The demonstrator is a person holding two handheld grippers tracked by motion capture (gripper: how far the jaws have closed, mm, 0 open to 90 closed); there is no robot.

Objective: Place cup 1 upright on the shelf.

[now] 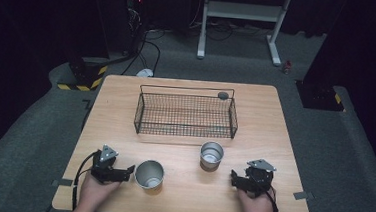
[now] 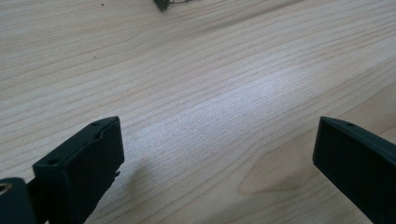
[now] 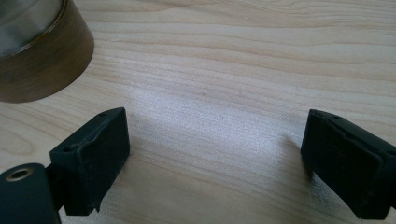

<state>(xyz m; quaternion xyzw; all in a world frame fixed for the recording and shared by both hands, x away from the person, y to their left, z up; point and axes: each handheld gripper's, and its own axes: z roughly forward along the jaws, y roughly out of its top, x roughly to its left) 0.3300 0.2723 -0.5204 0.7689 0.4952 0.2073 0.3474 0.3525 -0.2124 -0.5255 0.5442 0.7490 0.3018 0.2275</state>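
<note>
Both grippers, left and right, are being held wide apart, gripping nothing. One cup is sitting at the left's three o'clock. Another cup is sitting at the right's eleven.

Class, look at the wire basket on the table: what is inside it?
The basket holds nothing that shows: the table is visible through its mesh. A small dark round thing sits at its back right rim; whether inside or behind is unclear.

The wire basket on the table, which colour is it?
Black wire basket; clearest in the high view.
</note>
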